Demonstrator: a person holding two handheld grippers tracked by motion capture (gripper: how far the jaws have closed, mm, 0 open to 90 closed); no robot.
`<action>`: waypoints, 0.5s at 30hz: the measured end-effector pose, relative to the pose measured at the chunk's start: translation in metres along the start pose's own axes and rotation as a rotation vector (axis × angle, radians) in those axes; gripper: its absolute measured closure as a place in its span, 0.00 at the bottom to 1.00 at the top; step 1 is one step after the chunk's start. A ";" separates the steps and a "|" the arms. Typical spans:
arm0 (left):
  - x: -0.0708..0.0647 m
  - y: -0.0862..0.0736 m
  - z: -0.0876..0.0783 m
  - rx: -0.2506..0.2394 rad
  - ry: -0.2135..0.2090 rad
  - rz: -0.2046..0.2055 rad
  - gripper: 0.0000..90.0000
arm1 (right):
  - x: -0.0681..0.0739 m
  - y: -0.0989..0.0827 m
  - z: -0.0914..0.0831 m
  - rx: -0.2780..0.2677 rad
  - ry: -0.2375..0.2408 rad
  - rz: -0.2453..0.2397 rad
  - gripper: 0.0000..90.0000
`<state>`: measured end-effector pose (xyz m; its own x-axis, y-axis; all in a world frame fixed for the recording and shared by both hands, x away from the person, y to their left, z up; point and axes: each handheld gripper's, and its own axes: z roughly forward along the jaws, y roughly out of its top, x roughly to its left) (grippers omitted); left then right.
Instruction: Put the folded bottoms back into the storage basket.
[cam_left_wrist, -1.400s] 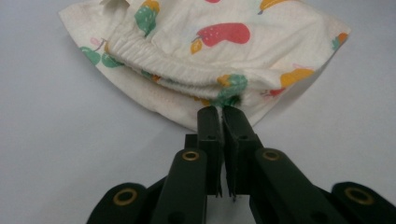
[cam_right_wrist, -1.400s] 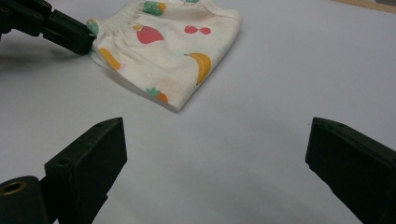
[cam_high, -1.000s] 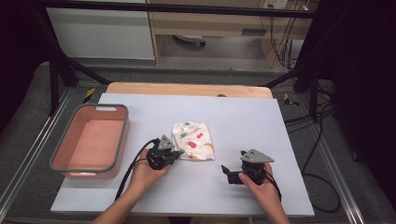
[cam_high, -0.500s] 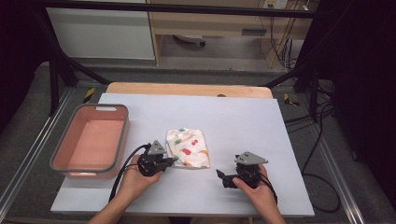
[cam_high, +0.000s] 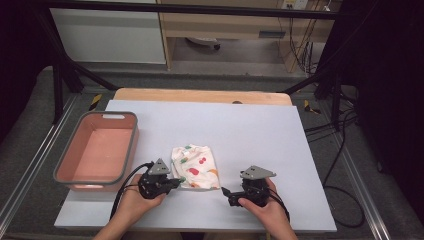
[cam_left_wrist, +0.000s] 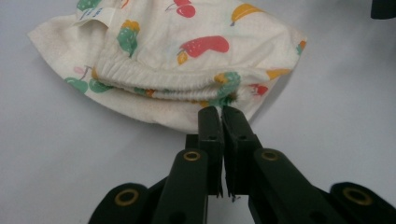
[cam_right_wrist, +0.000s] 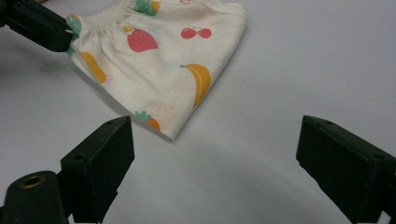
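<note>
A small folded cream garment (cam_high: 195, 167) printed with fruit lies on the white table (cam_high: 250, 125) near its front edge. My left gripper (cam_high: 177, 181) is shut on the garment's gathered edge; in the left gripper view the jaws (cam_left_wrist: 220, 112) meet on the cloth (cam_left_wrist: 187, 46) at its near rim. My right gripper (cam_high: 225, 192) stands open to the right of the garment, its jaws having just closed a little with nothing between them. In the right gripper view (cam_right_wrist: 217, 128) the garment's corner (cam_right_wrist: 159, 60) lies just ahead on the table, and the left gripper's jaws pinch its far left edge.
A pink basin (cam_high: 132, 145) with a grey rim sits on the table's left side, holding nothing that I can see. The table's wooden far edge (cam_high: 200, 95) and dark frame bars lie beyond. Cables trail from both grippers toward the person's hands.
Both hands have drawn back toward the table's front edge. The garment has slid that way and a little left with the left gripper. The right gripper has moved back from it.
</note>
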<state>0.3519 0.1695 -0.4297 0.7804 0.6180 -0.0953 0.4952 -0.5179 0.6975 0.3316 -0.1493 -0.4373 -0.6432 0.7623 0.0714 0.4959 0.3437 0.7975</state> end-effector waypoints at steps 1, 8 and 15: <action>-0.001 -0.003 -0.003 0.000 -0.005 -0.001 0.97 | 0.003 0.001 0.001 0.004 0.003 0.000 0.13; -0.003 -0.010 -0.012 0.009 -0.009 -0.006 0.96 | 0.013 0.004 0.004 0.013 0.032 -0.018 0.13; -0.004 -0.020 -0.020 0.022 -0.003 -0.021 0.97 | 0.031 0.012 0.012 0.025 0.065 -0.060 0.14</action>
<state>0.3311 0.1896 -0.4290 0.7706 0.6274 -0.1119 0.5201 -0.5177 0.6793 0.3242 -0.1149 -0.4327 -0.7085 0.7029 0.0632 0.4689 0.4019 0.7865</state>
